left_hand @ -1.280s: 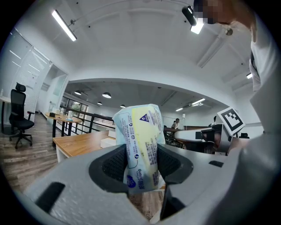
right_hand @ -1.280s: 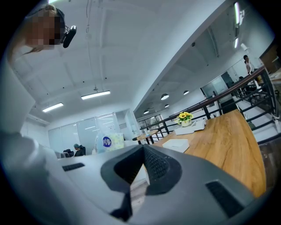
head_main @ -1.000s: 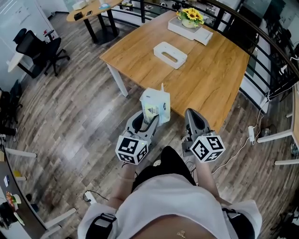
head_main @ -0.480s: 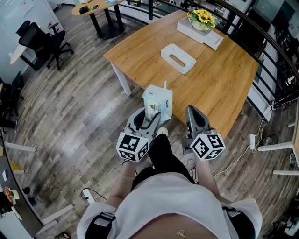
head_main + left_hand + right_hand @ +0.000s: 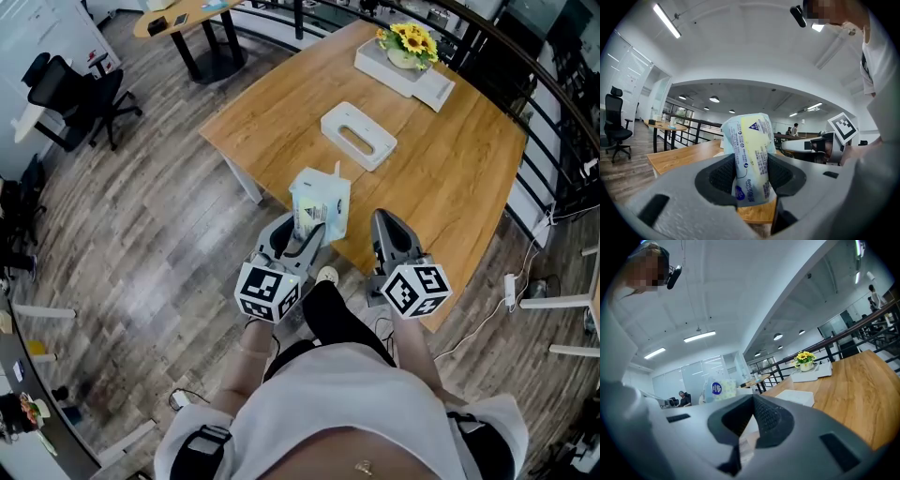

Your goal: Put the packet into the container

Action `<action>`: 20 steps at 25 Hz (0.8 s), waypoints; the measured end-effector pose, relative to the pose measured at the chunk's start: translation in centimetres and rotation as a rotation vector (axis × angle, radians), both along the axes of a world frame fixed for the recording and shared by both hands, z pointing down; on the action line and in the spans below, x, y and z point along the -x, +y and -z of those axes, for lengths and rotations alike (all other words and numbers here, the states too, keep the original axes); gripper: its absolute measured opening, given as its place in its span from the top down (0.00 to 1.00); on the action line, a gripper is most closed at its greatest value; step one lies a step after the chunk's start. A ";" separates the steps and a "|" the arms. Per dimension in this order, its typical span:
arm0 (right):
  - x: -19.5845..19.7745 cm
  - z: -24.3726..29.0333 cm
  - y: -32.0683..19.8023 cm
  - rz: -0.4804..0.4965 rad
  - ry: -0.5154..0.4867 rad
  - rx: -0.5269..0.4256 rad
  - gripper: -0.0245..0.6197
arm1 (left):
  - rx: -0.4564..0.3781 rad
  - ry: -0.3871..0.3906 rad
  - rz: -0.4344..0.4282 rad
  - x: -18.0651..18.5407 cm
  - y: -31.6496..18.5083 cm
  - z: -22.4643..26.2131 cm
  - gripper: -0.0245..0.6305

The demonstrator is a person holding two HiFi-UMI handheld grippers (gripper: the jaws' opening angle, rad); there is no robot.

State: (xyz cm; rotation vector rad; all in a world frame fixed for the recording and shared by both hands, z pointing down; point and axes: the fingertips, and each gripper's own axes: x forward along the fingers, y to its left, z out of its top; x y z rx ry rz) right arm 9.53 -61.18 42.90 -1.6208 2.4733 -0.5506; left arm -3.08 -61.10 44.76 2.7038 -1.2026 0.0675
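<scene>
The packet [image 5: 321,204], pale yellow and white with blue print, stands upright between the jaws of my left gripper [image 5: 307,236], which is shut on its lower half. In the left gripper view the packet [image 5: 751,150] fills the middle, and both dark pads press its sides at my left gripper [image 5: 751,174]. The container [image 5: 358,136], a white box with a slot in its top, lies on the wooden table [image 5: 272,103] beyond the packet. My right gripper [image 5: 383,223] hovers to the right over the table's near edge, its jaws closed and empty. The right gripper view shows my right gripper [image 5: 753,400], the packet [image 5: 717,389] and the container [image 5: 797,398].
A white tray with yellow flowers [image 5: 405,42] stands at the table's far end. A black railing [image 5: 553,122] runs along the right. Office chairs [image 5: 80,94] stand on the wooden floor at left. The person's shoe [image 5: 326,275] shows below the grippers.
Both grippers have advanced toward the table, and the container is nearer. The packet stays gripped in the left gripper. The right gripper's jaws have not changed.
</scene>
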 end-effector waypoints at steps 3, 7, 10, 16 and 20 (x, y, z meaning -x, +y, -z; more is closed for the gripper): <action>-0.3 0.2 -2.1 -0.009 0.007 -0.004 0.95 | 0.004 0.001 -0.009 -0.3 -2.5 -0.1 0.67; -1.6 -0.2 -5.2 -0.034 0.008 0.004 0.95 | 0.019 -0.017 -0.031 -1.3 -6.2 -0.7 0.67; -2.5 -0.4 -7.4 -0.048 0.003 0.007 0.95 | 0.022 -0.032 -0.056 -2.3 -8.7 -0.9 0.67; -3.8 -0.8 -11.6 -0.078 -0.004 0.015 0.95 | 0.010 -0.089 -0.132 -3.8 -13.5 -1.4 0.67; -4.3 -1.4 -14.1 -0.094 -0.008 0.017 0.95 | -0.021 -0.170 -0.179 -4.2 -16.9 -1.9 0.67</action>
